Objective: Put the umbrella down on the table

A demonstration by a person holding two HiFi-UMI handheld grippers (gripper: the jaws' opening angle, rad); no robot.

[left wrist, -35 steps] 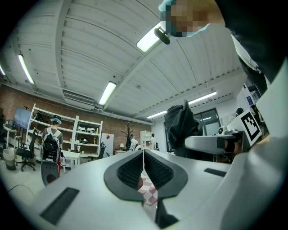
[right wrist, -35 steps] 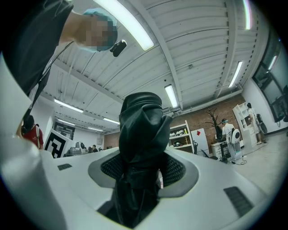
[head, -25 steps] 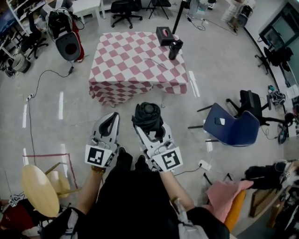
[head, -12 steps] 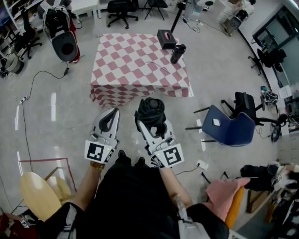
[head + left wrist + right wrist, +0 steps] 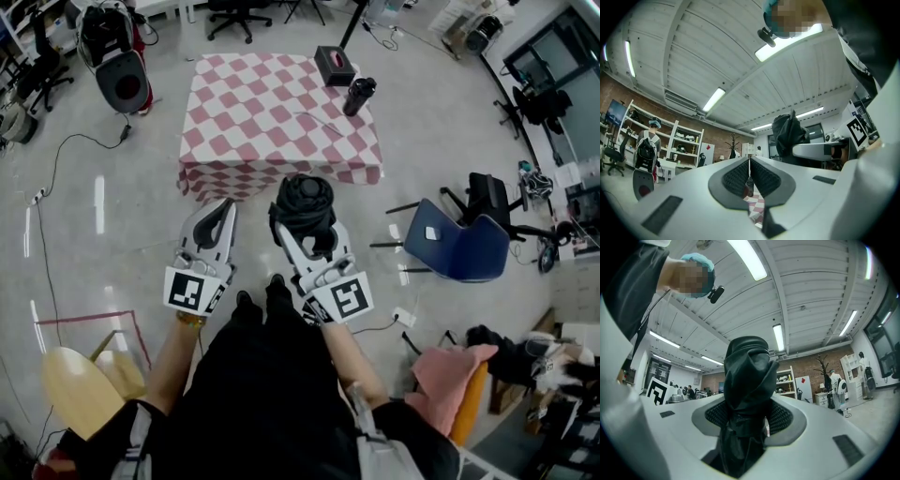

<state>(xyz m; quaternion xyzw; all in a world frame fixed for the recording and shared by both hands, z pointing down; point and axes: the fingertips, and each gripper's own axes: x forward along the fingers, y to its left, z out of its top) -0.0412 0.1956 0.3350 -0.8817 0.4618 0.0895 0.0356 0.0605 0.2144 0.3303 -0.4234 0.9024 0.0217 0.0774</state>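
- The right gripper's (image 5: 312, 242) jaws are clamped on the folded black umbrella (image 5: 304, 199). In the right gripper view the ribbed pads press its bundle (image 5: 747, 380) from both sides.
- The left gripper's (image 5: 215, 225) jaws are together with nothing between them. In its own view only a thin slit shows between the pads (image 5: 738, 176).
- The person (image 5: 262, 394), in black, fills the lower middle of the head view and is cut off by the bottom edge. Both forearms reach up the frame.
- The table (image 5: 253, 122), under a red-and-white checked cloth, sits in the upper middle. The cloth hangs over the sides and hides the legs.
- The umbrella is in the air at the centre of the frame, not on the table. Its rounded head sticks out past the jaw tips and overlaps the cloth's near hem.
- In the right gripper view the umbrella's lower end runs off the bottom edge, so the handle cannot be seen. In the left gripper view it shows as a dark lump (image 5: 787, 136) at right of centre.
- A blue chair (image 5: 459, 248) stands at the right, with a small white thing on its seat, too small to tell.
- A round wooden stool (image 5: 80, 380) at the lower left is partly cut off by the arm.
- A pink cloth (image 5: 450, 370) is draped at the lower right; what it lies on is hidden.
- A black box (image 5: 335, 66) stands at the table's far right corner, its top showing a pinkish opening; its contents are unclear.
- A dark flask (image 5: 358, 96) stands upright just below the box; nothing of its inside shows.
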